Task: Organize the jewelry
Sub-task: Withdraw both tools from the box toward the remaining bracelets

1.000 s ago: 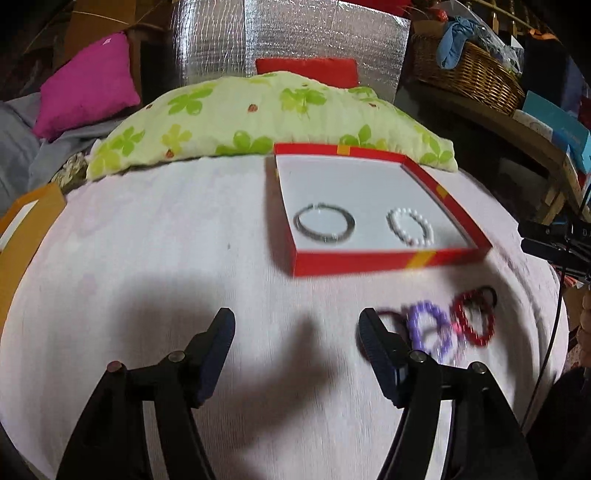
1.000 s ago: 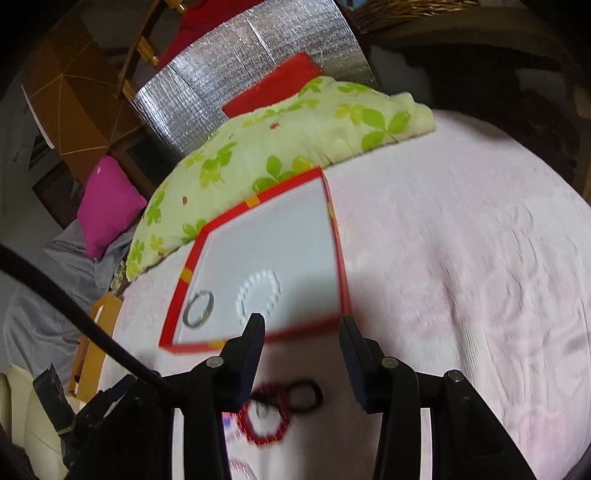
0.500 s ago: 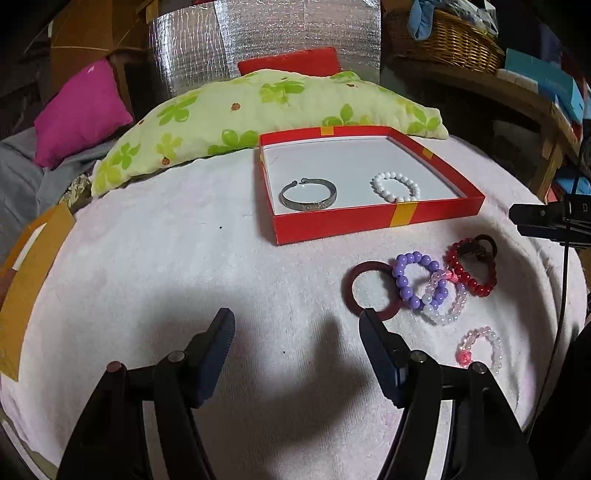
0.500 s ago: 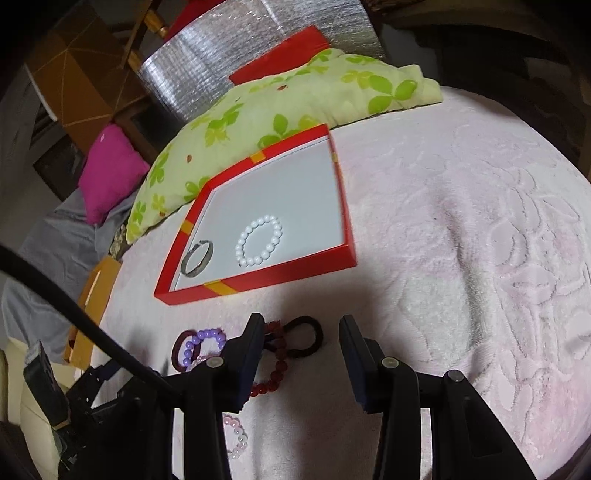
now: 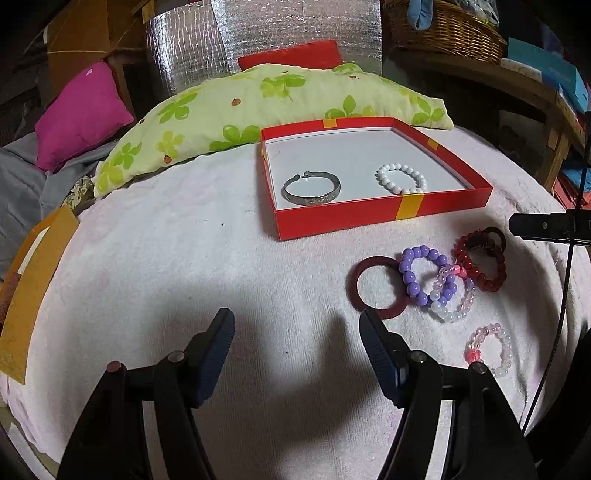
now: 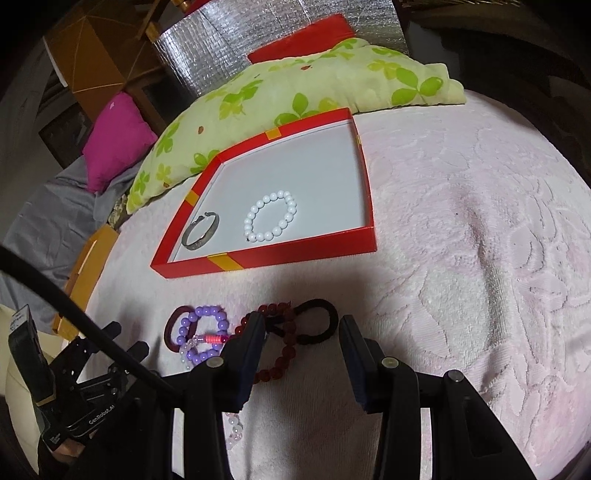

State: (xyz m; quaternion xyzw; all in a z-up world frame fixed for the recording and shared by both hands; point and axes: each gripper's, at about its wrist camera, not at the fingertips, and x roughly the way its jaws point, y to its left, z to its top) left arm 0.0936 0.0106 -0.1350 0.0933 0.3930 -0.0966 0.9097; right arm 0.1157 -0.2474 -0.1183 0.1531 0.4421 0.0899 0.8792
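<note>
Bracelets are seen scattered on a pink blanket before a red box, in which a silver bangle and white bead bracelet are laid. Left gripper and right gripper are held above the blanket, jaws parted and empty, a dark red bead bracelet lying just under the right one.

pink blanket w/ green floral pillow, magenta cushion, silver foil sheet, wicker basket behind.

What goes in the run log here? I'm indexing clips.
box: silver bangle, white bracelet | left gripper: open | right gripper: open, over dark hair tie
</note>
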